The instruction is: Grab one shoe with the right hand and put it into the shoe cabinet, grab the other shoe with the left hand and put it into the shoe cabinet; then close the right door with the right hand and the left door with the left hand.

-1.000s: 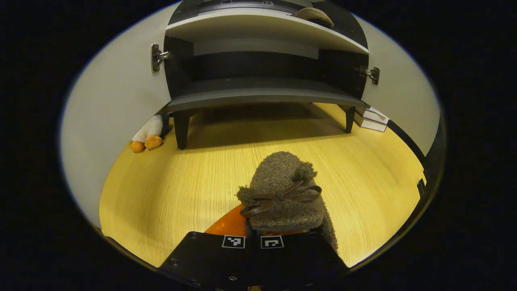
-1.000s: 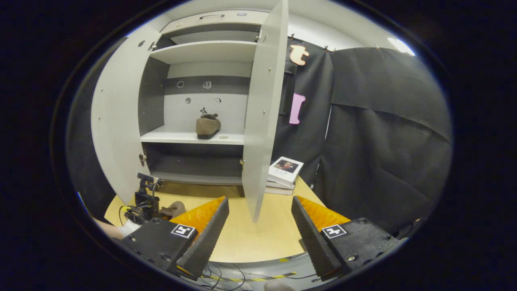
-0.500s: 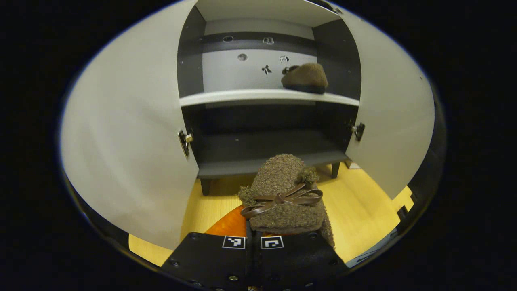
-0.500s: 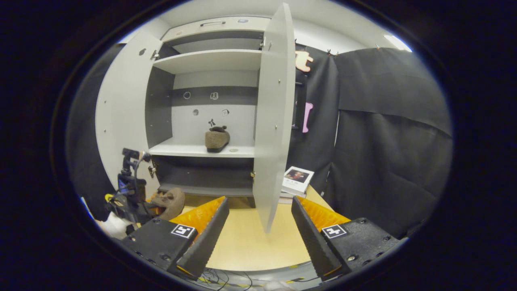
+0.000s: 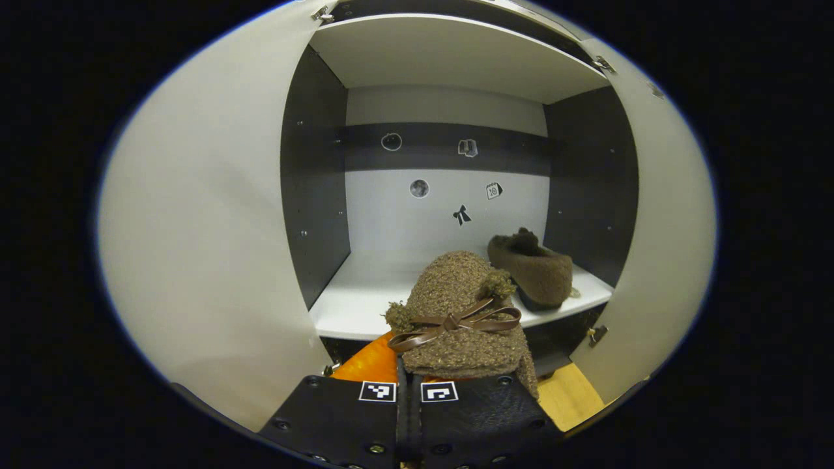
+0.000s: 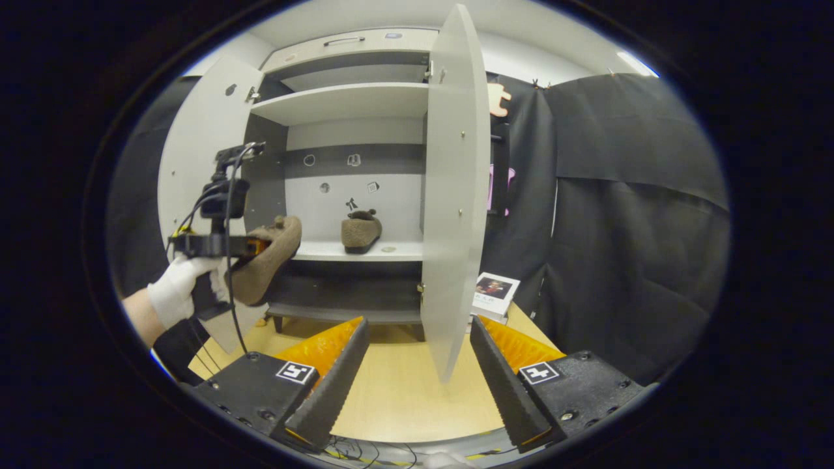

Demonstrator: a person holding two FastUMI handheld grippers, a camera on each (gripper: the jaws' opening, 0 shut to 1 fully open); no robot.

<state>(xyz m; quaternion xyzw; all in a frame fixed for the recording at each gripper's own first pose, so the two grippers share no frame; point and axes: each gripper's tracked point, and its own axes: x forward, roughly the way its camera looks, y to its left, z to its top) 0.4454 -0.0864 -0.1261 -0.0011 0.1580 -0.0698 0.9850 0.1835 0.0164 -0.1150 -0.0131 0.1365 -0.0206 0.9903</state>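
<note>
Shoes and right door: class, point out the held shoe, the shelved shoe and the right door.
Held shoe [image 5: 456, 306], left gripper view, fuzzy toe.
Shelved shoe [image 6: 360, 230], right gripper view, its upper.
Right door [image 6: 456, 195], right gripper view, inner face.

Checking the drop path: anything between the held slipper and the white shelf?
Nothing visible. Both doors stand open; the left claw holds the slipper before the shelf; the other slipper sits far right.

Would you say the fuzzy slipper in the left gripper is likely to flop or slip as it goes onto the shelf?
The slipper looks soft and fleecy, so probably light and grippy. In the right gripper view it juts from the left gripper unsupported, so it may sag.
</note>
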